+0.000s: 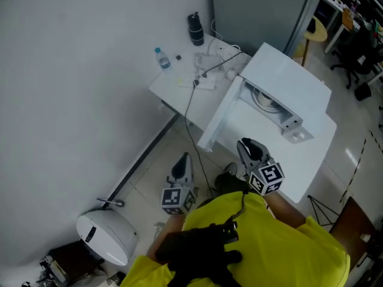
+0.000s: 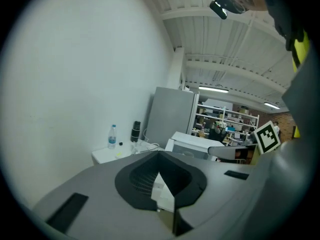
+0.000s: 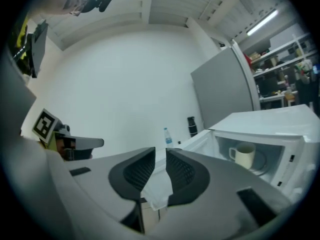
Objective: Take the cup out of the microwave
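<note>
Bright, even indoor light, soft shadows. Tube lights (image 2: 214,89) overhead, far beyond left tongs (image 2: 159,158); another glares up-right of right tongs (image 3: 160,151). Gripper views: fisheye, dark vignette, bent edges, near parts blurry.

The boxy white microwave (image 1: 287,79) and the flat tabletop (image 1: 172,89) are plain white, and the wall (image 1: 78,88) behind is a pale grey-white. The ceramic cup (image 3: 244,156) is cream. The tall flask (image 1: 195,29) is black, and the clear plastic water bottle (image 1: 162,58) has a blue cap. The left gripper (image 1: 184,157) and right gripper (image 1: 245,143) are grey with black ribbed pads (image 3: 135,171), each bearing a black-and-white square-patterned marker cube (image 1: 266,177). The person's jacket (image 1: 275,244) is bright yellow.
</note>
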Demonstrator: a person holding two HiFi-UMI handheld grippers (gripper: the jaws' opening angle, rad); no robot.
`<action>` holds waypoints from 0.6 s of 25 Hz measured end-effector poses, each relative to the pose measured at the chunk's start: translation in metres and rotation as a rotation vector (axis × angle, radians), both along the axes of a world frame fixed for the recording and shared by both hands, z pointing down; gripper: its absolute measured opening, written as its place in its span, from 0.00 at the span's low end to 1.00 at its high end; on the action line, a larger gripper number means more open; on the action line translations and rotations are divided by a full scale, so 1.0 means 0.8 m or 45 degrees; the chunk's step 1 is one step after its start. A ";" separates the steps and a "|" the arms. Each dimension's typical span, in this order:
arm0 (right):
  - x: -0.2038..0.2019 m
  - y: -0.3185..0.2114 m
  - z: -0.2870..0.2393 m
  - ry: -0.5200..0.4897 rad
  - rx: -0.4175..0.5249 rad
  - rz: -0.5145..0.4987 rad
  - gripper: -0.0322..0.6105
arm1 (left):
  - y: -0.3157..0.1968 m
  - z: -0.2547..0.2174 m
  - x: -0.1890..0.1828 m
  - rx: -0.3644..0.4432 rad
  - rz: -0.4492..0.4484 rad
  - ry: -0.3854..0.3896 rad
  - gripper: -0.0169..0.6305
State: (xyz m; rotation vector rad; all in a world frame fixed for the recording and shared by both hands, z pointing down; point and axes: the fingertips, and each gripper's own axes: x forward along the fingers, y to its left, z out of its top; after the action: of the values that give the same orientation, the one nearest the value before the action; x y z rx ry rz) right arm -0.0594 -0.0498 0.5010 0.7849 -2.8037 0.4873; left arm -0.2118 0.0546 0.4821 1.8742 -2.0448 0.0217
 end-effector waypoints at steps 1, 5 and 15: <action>0.007 -0.021 0.012 0.019 -0.006 0.051 0.16 | -0.020 0.001 0.006 -0.007 0.045 -0.010 0.02; 0.034 -0.107 0.076 0.106 -0.058 0.263 0.47 | -0.095 0.016 0.028 -0.030 0.202 -0.050 0.02; 0.111 -0.320 0.250 0.302 -0.117 0.694 0.74 | -0.218 0.051 0.114 -0.077 0.529 -0.070 0.02</action>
State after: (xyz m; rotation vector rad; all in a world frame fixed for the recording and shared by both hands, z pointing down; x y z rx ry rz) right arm 0.0291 -0.3056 0.7013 1.4834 -2.3128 0.5517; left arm -0.1206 -0.1199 0.5230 2.2445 -1.6313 0.2408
